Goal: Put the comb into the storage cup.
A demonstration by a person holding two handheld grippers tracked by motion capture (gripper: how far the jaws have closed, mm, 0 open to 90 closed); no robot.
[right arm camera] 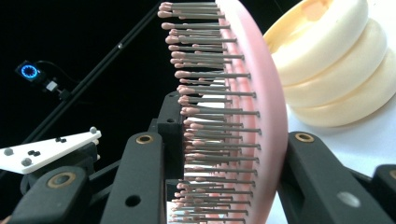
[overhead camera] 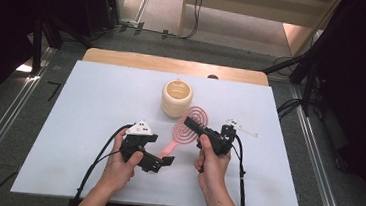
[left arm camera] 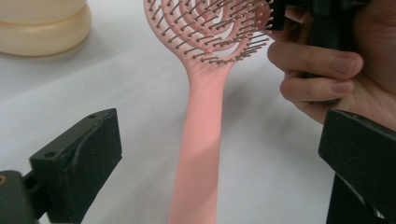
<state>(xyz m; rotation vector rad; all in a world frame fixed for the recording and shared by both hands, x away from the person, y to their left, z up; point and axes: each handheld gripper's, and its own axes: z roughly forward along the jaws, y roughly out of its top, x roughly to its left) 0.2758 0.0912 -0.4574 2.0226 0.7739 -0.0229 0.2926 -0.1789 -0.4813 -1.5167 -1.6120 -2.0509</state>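
A pink hairbrush [overhead camera: 184, 132] lies tilted on the white table sheet [overhead camera: 84, 114], its round head [overhead camera: 198, 117] near a cream ribbed cup [overhead camera: 176, 98]. My right gripper [overhead camera: 190, 123] is shut on the brush head [right arm camera: 252, 107], with the bristles against one jaw and the smooth back against the other. My left gripper [overhead camera: 165, 160] stands open at the handle's near end. The pink handle [left arm camera: 201, 140] runs between its two jaws, with a gap on either side. In the left gripper view, the person's right hand [left arm camera: 322, 70] sits beside the bristled head [left arm camera: 210, 28].
The cream cup [right arm camera: 336, 70] stands just behind the brush head and close to my right gripper. A bare wooden strip [overhead camera: 174, 64] runs along the table's far edge. Dark frame legs [overhead camera: 305, 63] and cables [overhead camera: 291, 107] lie on the floor to the right.
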